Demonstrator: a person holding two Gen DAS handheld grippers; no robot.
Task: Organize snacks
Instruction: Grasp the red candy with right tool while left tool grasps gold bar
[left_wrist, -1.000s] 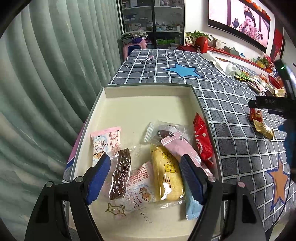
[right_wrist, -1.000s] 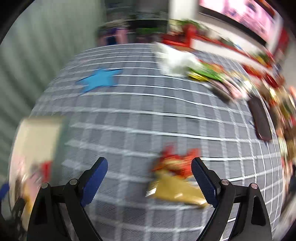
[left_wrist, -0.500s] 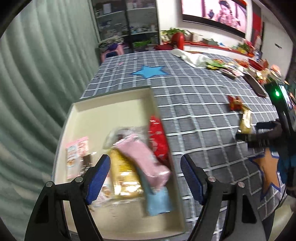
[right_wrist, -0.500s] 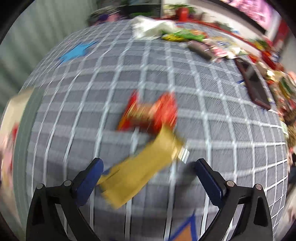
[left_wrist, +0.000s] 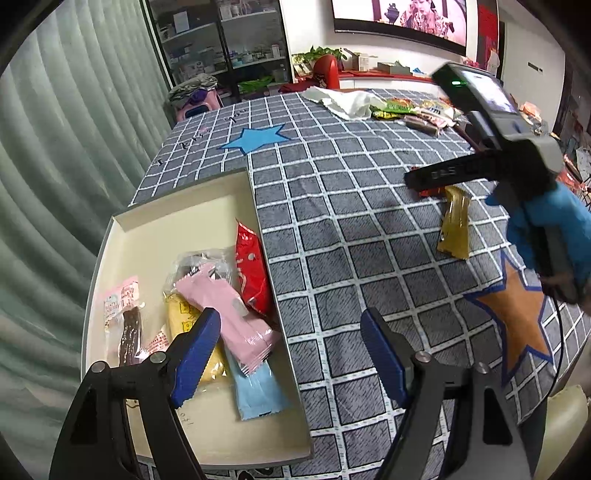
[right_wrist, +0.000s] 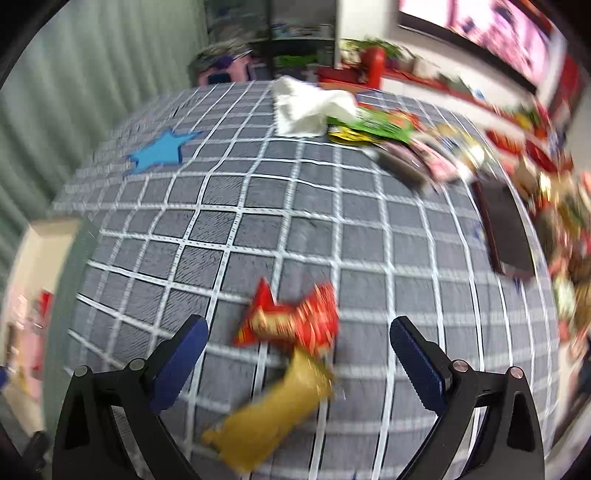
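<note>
The shallow cream cardboard box (left_wrist: 177, 221) sat at the near-left part of the counter (left_wrist: 332, 236), which was covered in a grey cloth with a white grid. Inside the box, toward its near right wall, lay a red foil snack packet (left_wrist: 253, 267), a pink wrapped bar (left_wrist: 229, 314) across a yellow cake packet (left_wrist: 181, 314), a pale blue sachet (left_wrist: 258, 391) nearest the box's front edge, and a clear wrapper holding a dark brown strip (left_wrist: 129, 334) on the box's left side.

The left gripper (left_wrist: 290, 356) hovered over the box's right wall, its blue fingers (left_wrist: 194, 356) spread wide with nothing between them.

Well to the right of the box, a gold foil snack packet (right_wrist: 273, 406) lay on the cloth, touching a red and gold twisted wrapper (right_wrist: 291, 321) just beyond it. The right gripper (right_wrist: 295, 363) hung above this pair with its fingers spread apart, the gold packet lying in the gap between them; whether they touched it could not be told through the blur.

Far beyond the box, along the counter's back right edge, lay a white crumpled cloth (left_wrist: 343, 101) and a loose heap of mixed snack packets (left_wrist: 413, 110).
</note>
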